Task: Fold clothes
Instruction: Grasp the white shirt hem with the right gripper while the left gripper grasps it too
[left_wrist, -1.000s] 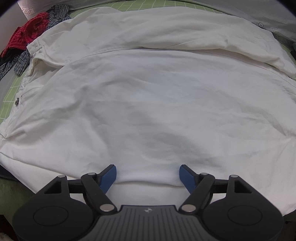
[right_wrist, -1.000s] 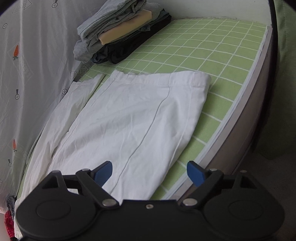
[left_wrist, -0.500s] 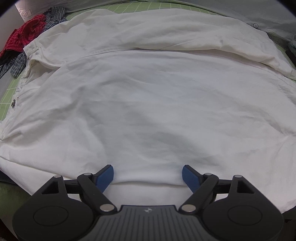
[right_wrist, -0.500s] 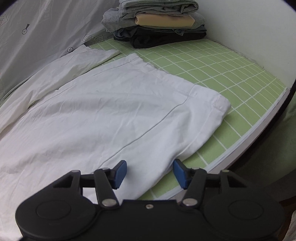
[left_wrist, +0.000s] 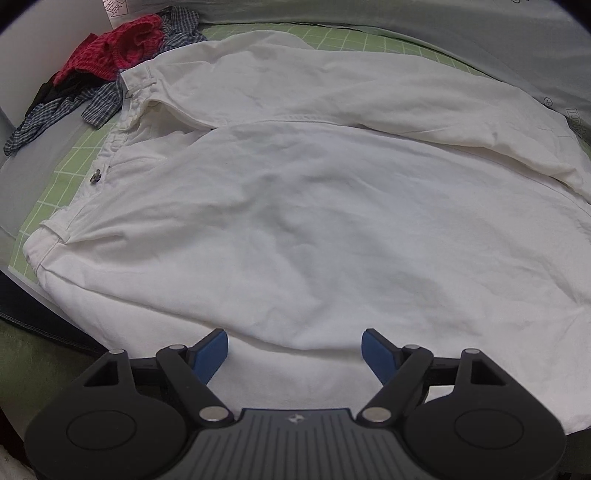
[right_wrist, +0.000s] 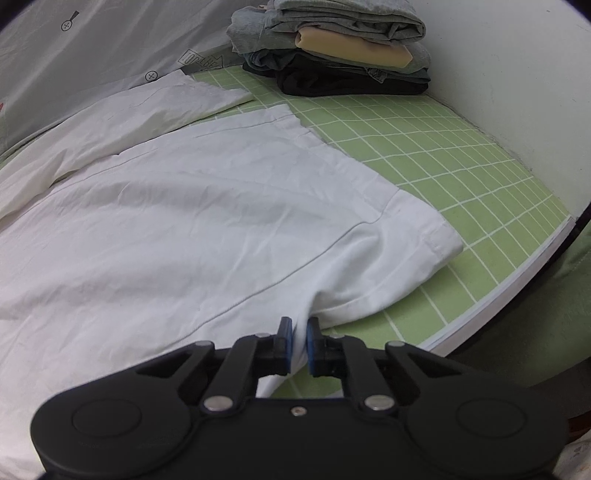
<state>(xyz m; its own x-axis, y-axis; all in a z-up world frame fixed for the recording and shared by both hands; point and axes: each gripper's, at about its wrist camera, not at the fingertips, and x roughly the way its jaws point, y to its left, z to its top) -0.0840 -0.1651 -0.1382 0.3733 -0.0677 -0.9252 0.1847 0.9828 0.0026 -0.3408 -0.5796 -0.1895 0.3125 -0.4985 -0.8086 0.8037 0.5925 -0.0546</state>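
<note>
Writing appears only on the pale grey printed sheet (right_wrist: 74, 66) behind the work area: a boxed label beside the folded stack is mirrored and I cannot read it, and near it sit small circled plus marks. In the left wrist view a white tag with angular lettering (left_wrist: 114, 7) shows at the top edge, too cut off to read.

White trousers (left_wrist: 314, 221) lie spread flat across a green cutting mat with a white grid (right_wrist: 424, 147) that covers the bench, waistband and metal button (left_wrist: 95, 178) toward the left, leg ends toward the right. Beyond the waistband lies a heap of red knit and blue checked clothes (left_wrist: 110, 59). At the far right corner of the mat, against a plain white wall (right_wrist: 517, 74), sits a stack of folded clothes (right_wrist: 332, 48) in grey, tan and black.

The left claw (left_wrist: 295, 347) is spread wide over the near edge of the trousers, its blue pads (left_wrist: 210, 350) clear of the cloth. The right claw (right_wrist: 299, 343) has just been closing and now pinches the near edge of a trouser leg close to its hem, cloth bunched between the pads.
</note>
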